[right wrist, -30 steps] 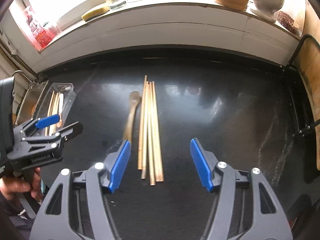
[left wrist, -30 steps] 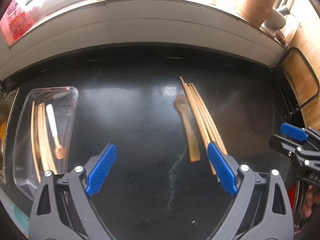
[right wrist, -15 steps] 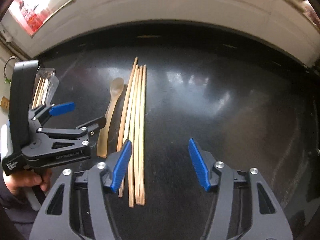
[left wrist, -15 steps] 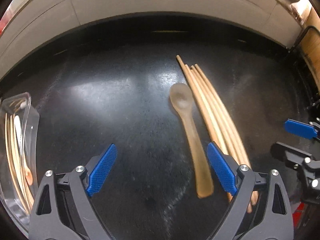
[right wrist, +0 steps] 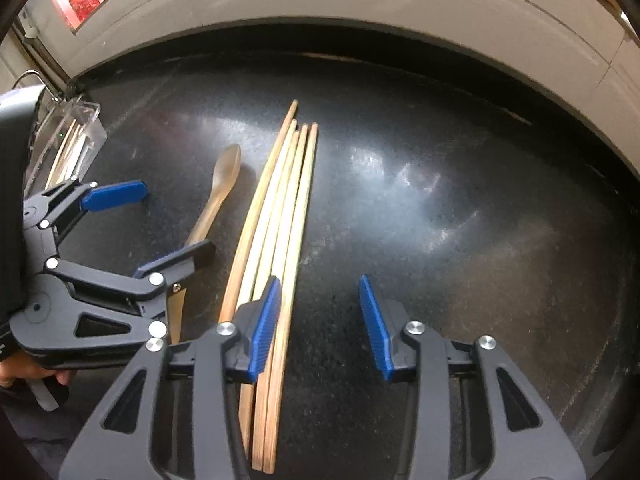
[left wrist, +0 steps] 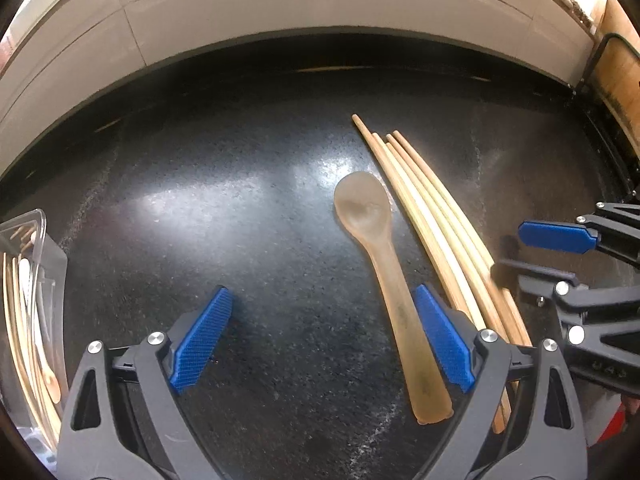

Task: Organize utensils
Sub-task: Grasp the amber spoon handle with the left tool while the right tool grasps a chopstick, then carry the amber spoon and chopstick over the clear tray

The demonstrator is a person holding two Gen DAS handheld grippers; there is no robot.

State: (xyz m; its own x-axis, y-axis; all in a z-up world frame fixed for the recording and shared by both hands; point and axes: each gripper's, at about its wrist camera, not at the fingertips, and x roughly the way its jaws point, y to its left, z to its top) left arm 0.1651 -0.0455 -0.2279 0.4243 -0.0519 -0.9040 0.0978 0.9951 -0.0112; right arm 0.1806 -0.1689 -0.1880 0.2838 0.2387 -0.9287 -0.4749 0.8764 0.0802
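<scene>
The four long pale wooden chopsticks (right wrist: 280, 216) lie side by side on the glossy black table (right wrist: 460, 208), a translucent amber plastic spoon (left wrist: 384, 280) just beside them. The left tongs (left wrist: 320, 340) stand released, astride the spoon handle. The right tongs (right wrist: 320, 320) are closing (nothing pinched; the outermost chopstick lies between the pads). A clear plastic tray (left wrist: 36, 280) holds more utensils.

On the bench (left wrist: 240, 208) a spoon (left wrist: 384, 264) lies lengthwise, lower right of centre in the left wrist view, with four chopsticks (left wrist: 436, 220) side by side just to its right. A tray (left wrist: 36, 248) holding more utensils sits at the lower left edge. Behind everything, a wall (left wrist: 320, 4) runs across the top of the frame.
</scene>
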